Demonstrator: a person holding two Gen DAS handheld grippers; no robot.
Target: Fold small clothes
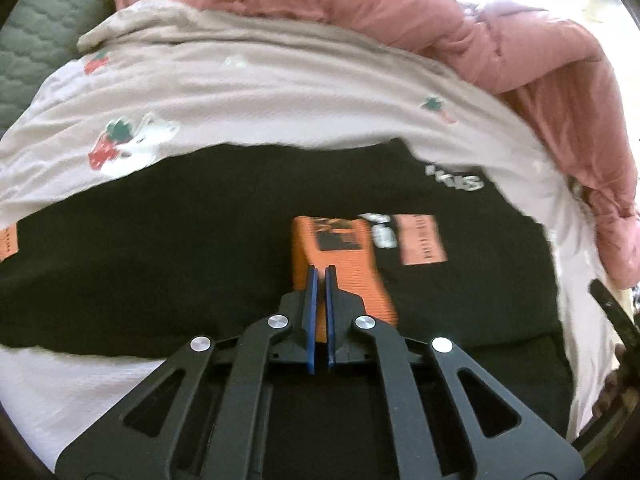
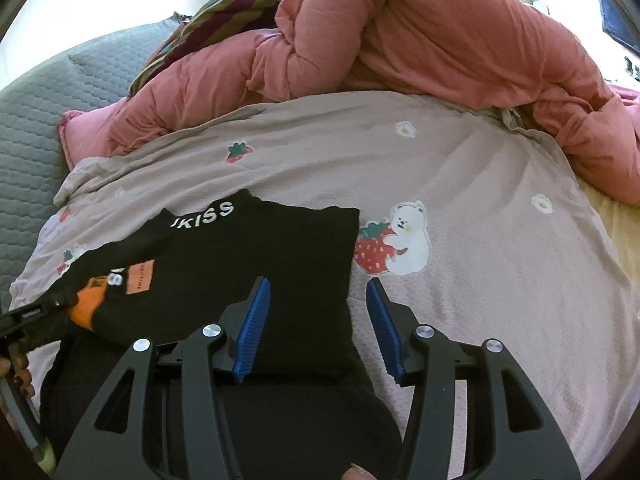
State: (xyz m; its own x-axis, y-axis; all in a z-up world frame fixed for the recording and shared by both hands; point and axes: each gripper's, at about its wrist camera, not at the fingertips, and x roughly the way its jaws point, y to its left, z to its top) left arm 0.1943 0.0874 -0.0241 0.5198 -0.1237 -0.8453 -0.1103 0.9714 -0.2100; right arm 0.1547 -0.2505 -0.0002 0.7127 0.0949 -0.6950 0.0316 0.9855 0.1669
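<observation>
A small black top [image 1: 192, 240] with white lettering and orange patches lies on a pale pink bedsheet [image 1: 260, 96]. My left gripper [image 1: 320, 272] is shut on its orange cuff [image 1: 340, 256], held over the black cloth. In the right wrist view the same black top [image 2: 256, 248] lies partly folded at the left, with the orange cuff [image 2: 82, 308] and the left gripper [image 2: 28, 316] at its left edge. My right gripper [image 2: 318, 288] is open and empty, its jaws straddling the top's right edge just above the cloth.
A bunched salmon-pink duvet [image 2: 420, 40] fills the back of the bed. A grey quilted cover [image 2: 32, 120] lies at the left and a striped cloth [image 2: 224, 8] behind it. The sheet [image 2: 500, 240] has strawberry and bear prints.
</observation>
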